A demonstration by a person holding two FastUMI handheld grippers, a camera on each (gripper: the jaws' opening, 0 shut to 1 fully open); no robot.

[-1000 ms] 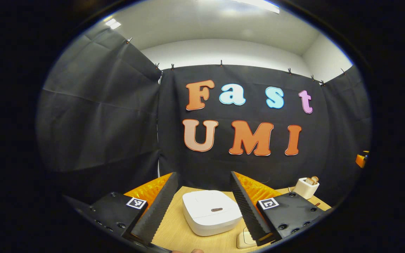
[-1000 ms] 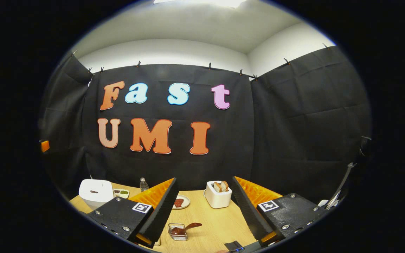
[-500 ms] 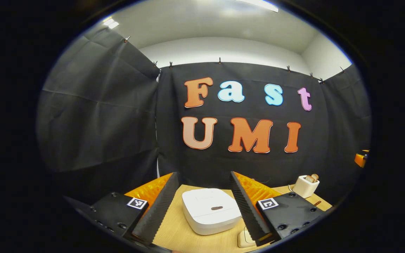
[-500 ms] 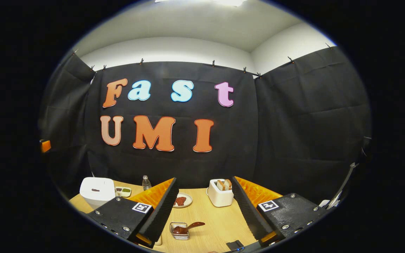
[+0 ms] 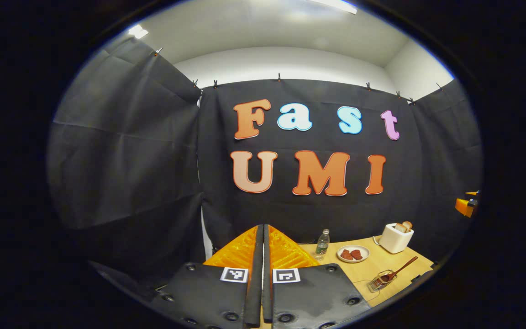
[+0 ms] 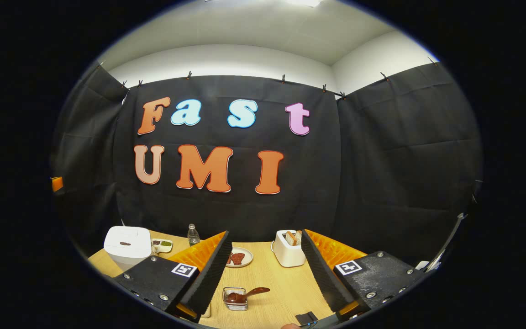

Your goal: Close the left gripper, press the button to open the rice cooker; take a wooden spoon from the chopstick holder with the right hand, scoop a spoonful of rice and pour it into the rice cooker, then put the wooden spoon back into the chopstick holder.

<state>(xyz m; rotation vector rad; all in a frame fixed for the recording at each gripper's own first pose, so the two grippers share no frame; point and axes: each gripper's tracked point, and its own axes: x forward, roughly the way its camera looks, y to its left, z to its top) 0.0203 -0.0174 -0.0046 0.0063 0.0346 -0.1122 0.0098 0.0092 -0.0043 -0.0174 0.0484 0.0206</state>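
Two tools in hand above a wooden table [image 6: 267, 278]; left tool [image 5: 263, 274] clenched, fingers pressed flat together with nothing between them, raised and aimed at the booth wall; right tool [image 6: 263, 269] released, jaws wide apart, nothing held.

Right gripper view: white rice cooker [image 6: 127, 244] at far left of table, lid down; small dish [image 6: 163, 245] just right of it; water bottle [image 6: 193, 235] beyond; plate [image 6: 239, 257] with dark red pieces near centre; white toaster [image 6: 289, 250] with bread slices standing in its slots, far right of centre; wire chopstick holder [image 6: 235, 299] near, lying between the open fingers in view, wooden spoon [image 6: 249, 292] resting in it, handle angled up to the right.

Left gripper view: bottle [image 5: 322, 242], plate [image 5: 353, 254], toaster [image 5: 395, 236] and holder with spoon [image 5: 393, 273] all to the right of the shut fingers.
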